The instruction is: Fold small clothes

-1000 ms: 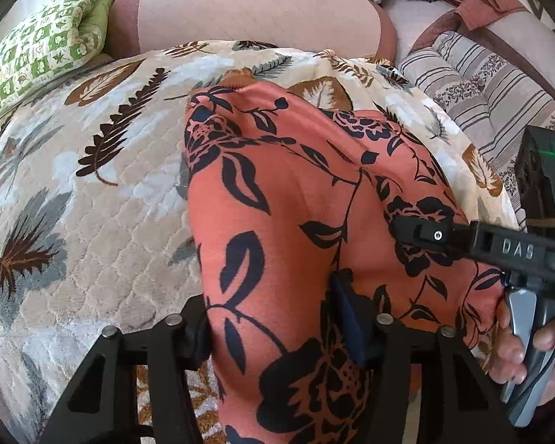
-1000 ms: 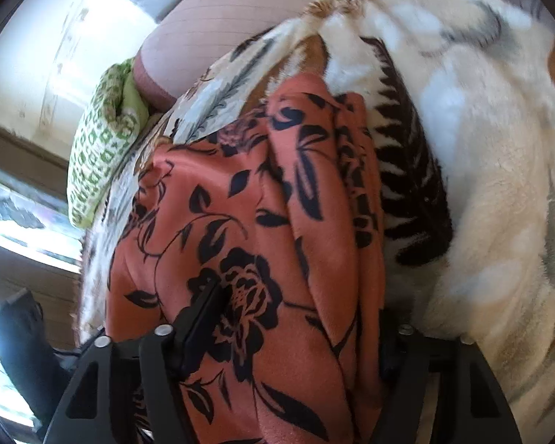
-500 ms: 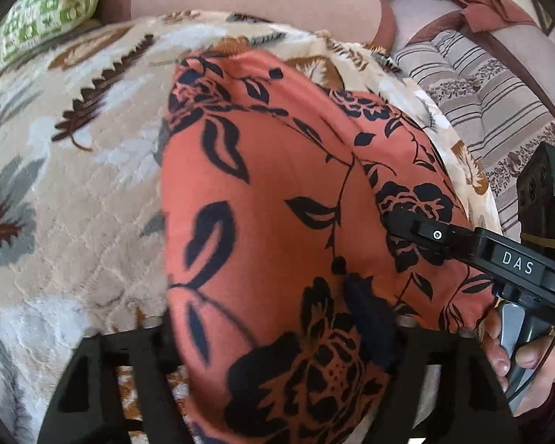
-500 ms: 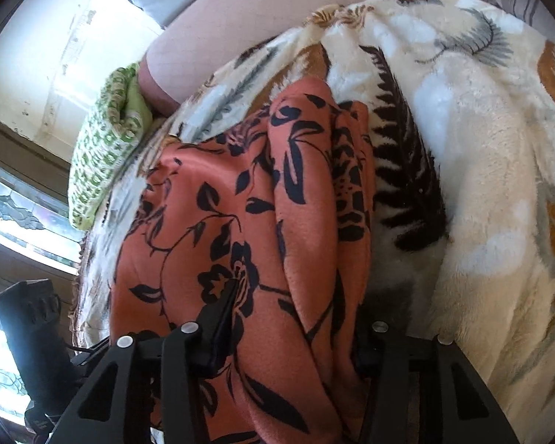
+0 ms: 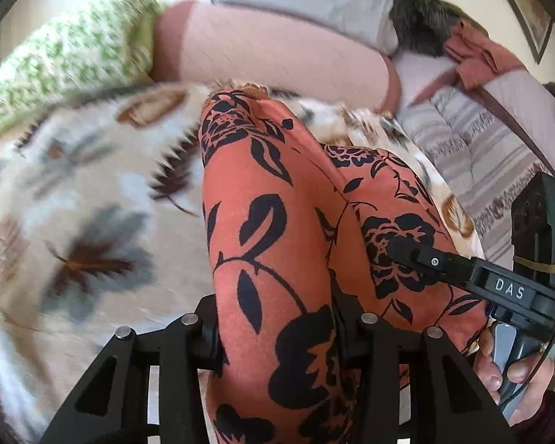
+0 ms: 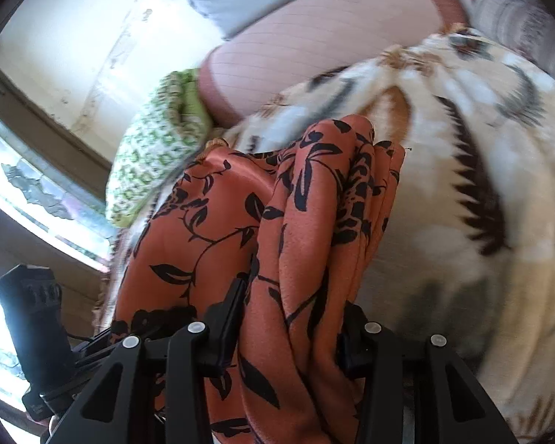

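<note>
An orange garment with a black flower print (image 5: 285, 199) is held up off the leaf-patterned blanket (image 5: 85, 192). My left gripper (image 5: 277, 325) is shut on its near edge, with cloth bunched between the fingers. My right gripper (image 6: 288, 329) is shut on another part of the same garment (image 6: 296, 222), which hangs in folds from it. The right gripper also shows in the left wrist view (image 5: 418, 259) at the right, pinching the cloth. The left gripper's handle shows in the right wrist view (image 6: 33, 318) at lower left.
A green-and-white patterned cushion (image 5: 66, 51) lies at the far left. A pink sofa back (image 5: 277, 51) runs behind the blanket. A striped cushion (image 5: 481, 155) and a rust-coloured cloth (image 5: 477, 55) lie at the far right. A window (image 6: 26, 185) is at the left.
Both grippers have lifted and tilted up with the garment. The cloth has gathered into narrower hanging folds, and more of the sofa back and wall shows.
</note>
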Demonstrator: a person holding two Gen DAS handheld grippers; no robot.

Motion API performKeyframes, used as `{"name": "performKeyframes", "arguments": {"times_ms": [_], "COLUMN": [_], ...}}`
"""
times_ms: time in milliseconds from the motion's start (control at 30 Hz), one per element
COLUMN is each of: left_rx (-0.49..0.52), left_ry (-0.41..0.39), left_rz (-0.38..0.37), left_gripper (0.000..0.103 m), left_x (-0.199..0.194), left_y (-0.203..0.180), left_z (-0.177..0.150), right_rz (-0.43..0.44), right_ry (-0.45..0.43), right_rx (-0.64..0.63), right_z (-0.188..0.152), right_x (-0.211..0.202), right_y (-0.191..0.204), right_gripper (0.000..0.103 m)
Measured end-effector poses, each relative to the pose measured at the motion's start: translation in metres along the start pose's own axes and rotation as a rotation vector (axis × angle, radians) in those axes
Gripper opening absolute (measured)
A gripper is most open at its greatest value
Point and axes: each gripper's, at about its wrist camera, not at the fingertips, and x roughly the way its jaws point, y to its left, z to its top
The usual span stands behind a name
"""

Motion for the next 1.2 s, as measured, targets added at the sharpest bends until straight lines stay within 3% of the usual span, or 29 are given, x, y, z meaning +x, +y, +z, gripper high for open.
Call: {"name": "performKeyframes", "arguments": {"times_ms": [300,567,600,667,733,833,1000,1100,1200], "left_rx": [-0.075,-0.153,-0.163,-0.197,-0.261,-0.275,-0.245,-0.205,-0.183], "left_ry": [-0.091,0.001,0.035,0.079,0.037,0.050,0.054,-0.002,-0.081], "left_rz": [0.128,0.171,0.176,0.196,0.159,0.149,0.245,0.332,0.382], "left_gripper": [0.046,0.046,0.049,0.065,0.080,0.083,0.083,0.083,0.083], "left_x": [-0.039,0.007,0.020,0.041,0.043,0.044,0.030,0.004,-0.029], "left_y": [0.073,0.122,0.129,0.142,0.156,0.161,0.149,0.138,0.126], "left_z": [0.014,-0.008,-0.016,-0.028,-0.036,-0.035,-0.025,-0.020,-0.016], "right_rz": [0.126,0.127,0.109,0.062,0.069,0.124,0.048,0.028,-0.014], "right_ry": [-0.004,0.081,0.101,0.146,0.144,0.140,0.180,0.185,0.122], "right_rx": [-0.069,-0.017,-0.017,-0.004,0.010,0.042,-0.006,-0.022,-0.058], "right_z": [0.010,-0.003,-0.007,-0.019,-0.026,-0.027,-0.022,-0.021,-0.019], "right_x": [0.050,0.123,0.137,0.163,0.175,0.178,0.173,0.160,0.126], "right_y": [0.087,0.091,0.089,0.079,0.067,0.060,0.078,0.083,0.086], "right_gripper": [0.045,0.045,0.045,0.046,0.053,0.056,0.064,0.066,0.067]}}
